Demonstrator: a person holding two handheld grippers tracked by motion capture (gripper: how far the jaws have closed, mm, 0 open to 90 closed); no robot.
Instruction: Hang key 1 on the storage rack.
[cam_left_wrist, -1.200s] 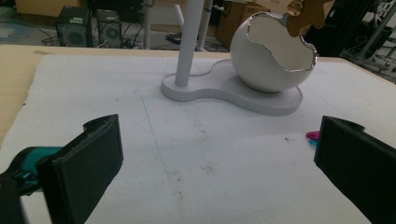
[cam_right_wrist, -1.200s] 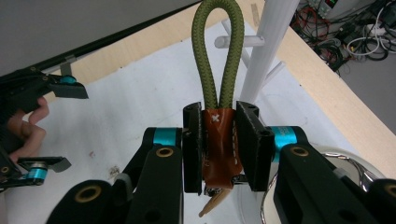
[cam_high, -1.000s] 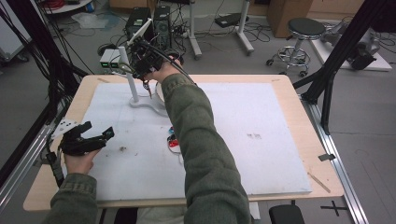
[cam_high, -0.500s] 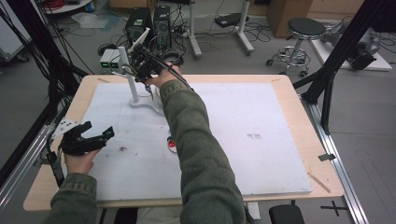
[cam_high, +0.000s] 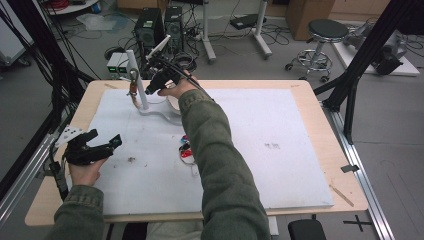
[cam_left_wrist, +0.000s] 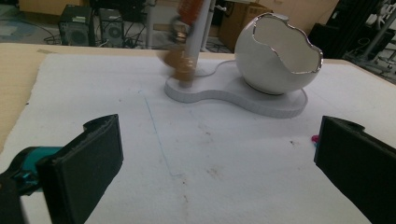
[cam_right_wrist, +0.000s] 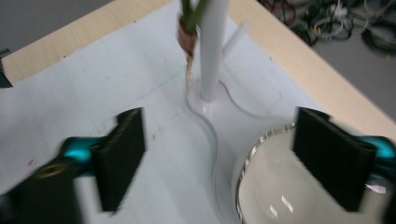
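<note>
2 hand-held grippers (cam_high: 102, 146) (cam_high: 150, 89) spread, empty; bowl (cam_right_wrist: 280, 186) cut off, hanging trinket (cam_left_wrist: 180, 65) blurred.

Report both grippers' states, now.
Left gripper: open, holding nothing.
Right gripper: jaws just opened, nothing between them, by the white stand.

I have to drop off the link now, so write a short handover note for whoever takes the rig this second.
Right gripper: jaws have just opened, nothing between them, beside the white post.
Left gripper: open, empty, resting at the mat's left edge.
Done: a brown pendant piece hangs on the post of the stand; eggshell bowl sits on the stand's base.
Left: small coloured pieces lie mid-mat, probably next.
</note>
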